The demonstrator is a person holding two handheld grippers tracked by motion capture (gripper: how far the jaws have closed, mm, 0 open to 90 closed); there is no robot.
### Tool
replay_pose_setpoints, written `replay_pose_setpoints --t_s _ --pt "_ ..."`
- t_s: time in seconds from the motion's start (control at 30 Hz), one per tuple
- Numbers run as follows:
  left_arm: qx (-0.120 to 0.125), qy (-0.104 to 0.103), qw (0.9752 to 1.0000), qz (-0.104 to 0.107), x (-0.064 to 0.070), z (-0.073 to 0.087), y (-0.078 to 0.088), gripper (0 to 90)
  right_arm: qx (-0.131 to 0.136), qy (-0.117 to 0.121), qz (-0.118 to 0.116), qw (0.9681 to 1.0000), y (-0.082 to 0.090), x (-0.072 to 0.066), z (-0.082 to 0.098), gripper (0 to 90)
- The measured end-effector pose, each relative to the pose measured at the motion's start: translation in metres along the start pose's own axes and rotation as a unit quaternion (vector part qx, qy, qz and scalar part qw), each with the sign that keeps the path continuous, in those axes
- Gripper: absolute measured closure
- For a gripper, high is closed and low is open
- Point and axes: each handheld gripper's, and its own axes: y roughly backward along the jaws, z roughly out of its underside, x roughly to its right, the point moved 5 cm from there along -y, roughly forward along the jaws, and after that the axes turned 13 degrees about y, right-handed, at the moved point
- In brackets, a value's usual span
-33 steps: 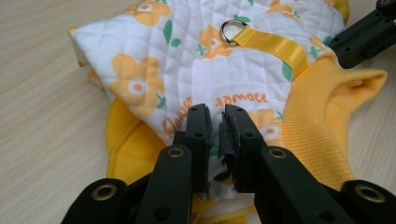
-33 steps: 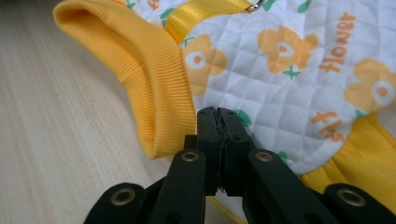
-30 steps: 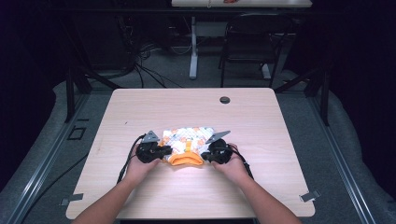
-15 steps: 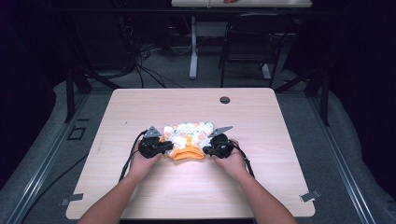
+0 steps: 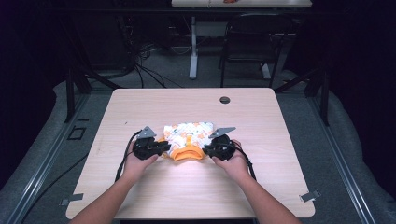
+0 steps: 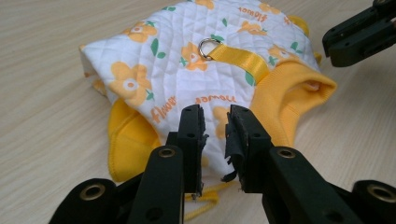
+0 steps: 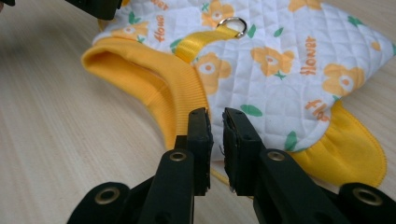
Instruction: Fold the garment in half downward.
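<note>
Bare forearms: both come in from the bottom edge of the high view, angled inward twd each other, wrists about level.
L hand [image 5: 135, 163]: wraps the rear of its gripper, knuckles up, low over the tabletop [image 5: 154, 105].
R hand [image 5: 236, 163]: mirrors it on the other side, cable looping past the wrist.
L gripper [image 5: 164, 147]: lies near-level, pointing in twd the garment's left edge; grey 3-cornered plate on top tilts up.
L fingers [image 6: 194, 128]: narrow gap, just been opening; nothing pinched between the pads, cloth lies just beyond and under the tips.
R gripper [image 5: 205, 150]: near-level too, pointing in at the garment's right edge, plate tilted up.
R fingers [image 7: 201, 130]: narrow gap, just been opening as well; pads apart w/ no cloth between them, orange rib trim right behind the tips.
Pet vest [image 5: 187, 137]: quilted white w/ orange flowers, green leaves and "flower" print, orange knit cuffs; lies folded flat on the tabletop, betw. the two grippers, near the person's side of centre.
Strap + ring [image 6: 209, 46]: yellow webbing strap across the top of the vest, metal D-ring at its end, lying flat.
Collar opening [image 7: 140, 70]: orange ribbed band stands slightly open on the near edge.
Grommet hole [image 5: 224, 100]: dark round, far part of the tabletop, well apart from the vest.
Beyond tabletop: dark floor, cables, chair [image 5: 250, 46].
</note>
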Motion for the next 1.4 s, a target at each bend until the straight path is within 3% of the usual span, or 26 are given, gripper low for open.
replay_pose_setpoints --t_s 0.33,0.43,0.6,0.7,1.0,1.1,1.3,1.4 --pt "0.023 0.003 0.9997 -0.008 0.008 0.0 0.04 65.6 0.025 0.016 -0.001 0.9996 0.033 -0.019 -0.005 73.8" --pt "0.025 -0.003 0.9995 -0.017 0.009 0.007 0.052 64.0 0.027 0.019 0.002 0.9995 0.039 -0.026 -0.001 71.0" --pt "0.025 -0.003 0.9996 -0.014 0.011 0.018 0.061 61.6 0.023 0.024 0.004 0.9994 0.047 -0.033 0.007 68.3" --pt "0.028 0.009 0.9995 -0.011 0.013 0.031 0.068 58.3 0.019 0.021 -0.006 0.9996 0.053 -0.04 0.018 67.4" --pt "0.021 0.011 0.9996 -0.017 0.013 0.055 0.075 55.4 0.001 0.017 -0.001 0.9998 0.056 -0.047 0.042 63.4" --pt "0.024 0.005 0.9996 -0.013 0.012 0.06 0.074 54.2 0.008 0.009 -0.007 0.9999 0.052 -0.048 0.046 63.1" --pt "0.023 0.012 0.9996 -0.011 0.008 0.065 0.071 53.7 0.001 0.016 -0.006 0.9999 0.044 -0.052 0.051 63.0" --pt "0.019 0.008 0.9996 -0.021 0.004 0.069 0.068 53.5 -0.004 0.024 0.002 0.9997 0.04 -0.053 0.054 62.1"
